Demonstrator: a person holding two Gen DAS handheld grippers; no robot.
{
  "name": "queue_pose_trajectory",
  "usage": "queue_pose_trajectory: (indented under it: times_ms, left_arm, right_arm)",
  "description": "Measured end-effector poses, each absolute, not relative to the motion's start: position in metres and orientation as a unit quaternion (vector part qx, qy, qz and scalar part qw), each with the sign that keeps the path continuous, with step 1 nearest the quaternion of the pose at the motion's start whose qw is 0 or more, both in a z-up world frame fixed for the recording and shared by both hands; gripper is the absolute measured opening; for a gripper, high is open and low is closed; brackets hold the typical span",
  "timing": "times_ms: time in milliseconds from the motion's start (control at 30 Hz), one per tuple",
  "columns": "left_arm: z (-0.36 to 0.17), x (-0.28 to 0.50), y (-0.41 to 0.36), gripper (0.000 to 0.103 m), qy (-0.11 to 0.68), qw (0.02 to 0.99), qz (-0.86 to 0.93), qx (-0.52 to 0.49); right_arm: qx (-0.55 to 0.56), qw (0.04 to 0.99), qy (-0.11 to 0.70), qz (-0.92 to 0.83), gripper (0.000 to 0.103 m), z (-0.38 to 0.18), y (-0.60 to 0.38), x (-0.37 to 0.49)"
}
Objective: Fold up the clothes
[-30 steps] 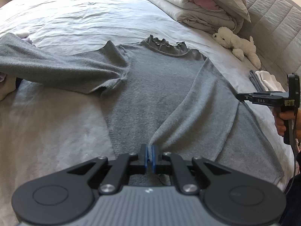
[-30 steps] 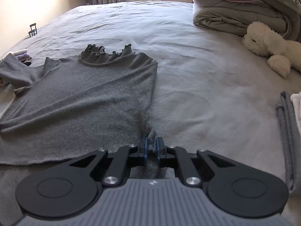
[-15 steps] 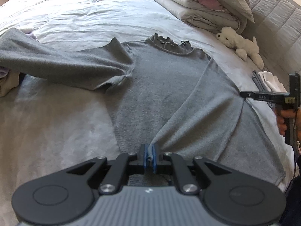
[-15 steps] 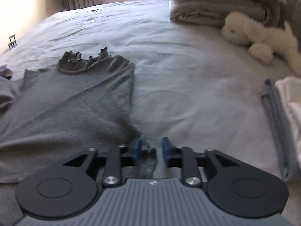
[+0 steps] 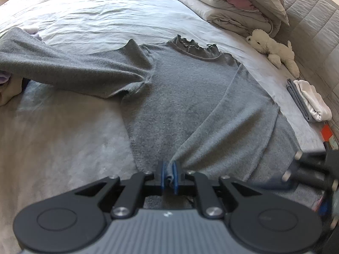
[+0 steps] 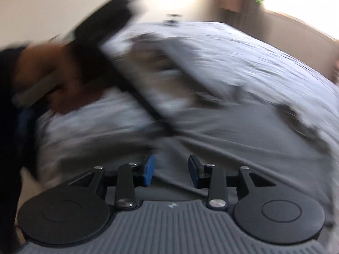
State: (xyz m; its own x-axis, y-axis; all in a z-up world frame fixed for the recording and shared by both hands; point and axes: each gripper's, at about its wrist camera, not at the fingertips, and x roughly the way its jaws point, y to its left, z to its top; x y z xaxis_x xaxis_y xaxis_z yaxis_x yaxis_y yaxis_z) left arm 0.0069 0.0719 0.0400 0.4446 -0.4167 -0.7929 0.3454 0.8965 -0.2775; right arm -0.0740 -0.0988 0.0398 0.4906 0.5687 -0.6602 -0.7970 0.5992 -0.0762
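bed: the grey bed (image 5: 89, 17) carries everything; it is the flat working surface, and the sweater is spread across its near half so the folds can be laid out on it.
sweater: the grey sweater (image 5: 186, 93) lies chest-up with its frilled collar (image 5: 195, 47) pointing away. the right sleeve is already folded diagonally across the body, while the left sleeve (image 5: 63, 67) is stretched far out to the side, unfolded.
quilts: folded quilts (image 5: 231, 4) are stacked at the headboard end, well apart from the sweater and no hindrance.
folded stack: a small pile of folded clothes (image 5: 309, 99) sits near the bed's right edge, just beyond the sweater's side; probably where finished pieces go.
soft toy: a white plush dog (image 5: 273, 50) lies between quilts and stack, clear of the work.
left gripper: the left gripper (image 5: 169, 176) has its blue pads pinched on the cuff of the folded sleeve, at the sweater's hem, apparently pinning the fold in place.
right gripper: the right gripper (image 6: 171, 170) has just been spreading its jaws; they stand apart with nothing clamped, only sweater cloth lying beneath. its view is heavily blurred.
in the way: in the blurred right view the person's hand (image 6: 63, 80) on the left tool crosses the frame; likely the outstretched left sleeve comes next, and that arm sits on the path to it.
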Motion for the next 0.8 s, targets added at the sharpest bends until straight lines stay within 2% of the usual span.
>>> queue_pose_trajectory:
  times_ms: [133, 167, 200, 233, 400, 500, 667, 800]
  left_arm:
    - [0.04, 0.007, 0.072, 0.01, 0.477, 0.849, -0.223, -0.038]
    - [0.04, 0.007, 0.072, 0.01, 0.477, 0.85, -0.221, -0.039]
    - [0.041, 0.007, 0.072, 0.01, 0.476, 0.85, -0.219, -0.04]
    - [0.041, 0.007, 0.072, 0.01, 0.476, 0.851, -0.218, -0.041]
    - [0.042, 0.006, 0.072, 0.009, 0.473, 0.853, -0.215, -0.036]
    - [0.04, 0.006, 0.068, 0.009, 0.474, 0.855, -0.212, -0.027]
    - [0.043, 0.005, 0.071, 0.011, 0.471, 0.858, -0.204, -0.025]
    - [0.046, 0.004, 0.075, 0.015, 0.468, 0.861, -0.196, -0.028]
  right_arm:
    - [-0.212, 0.833, 0.325, 0.396, 0.039, 0.022, -0.08, -0.07]
    - [-0.208, 0.829, 0.338, 0.394, 0.02, 0.019, -0.079, -0.067]
    - [-0.202, 0.828, 0.344, 0.395, 0.008, 0.019, -0.081, -0.065]
    - [-0.201, 0.83, 0.345, 0.39, 0.006, 0.022, -0.083, -0.064]
    - [-0.187, 0.835, 0.326, 0.402, 0.006, 0.04, -0.092, -0.074]
    - [-0.194, 0.828, 0.345, 0.396, 0.006, 0.029, -0.091, -0.071]
    - [-0.2, 0.822, 0.352, 0.4, 0.014, 0.023, -0.084, -0.072]
    - [-0.179, 0.825, 0.345, 0.411, 0.015, 0.03, -0.083, -0.075]
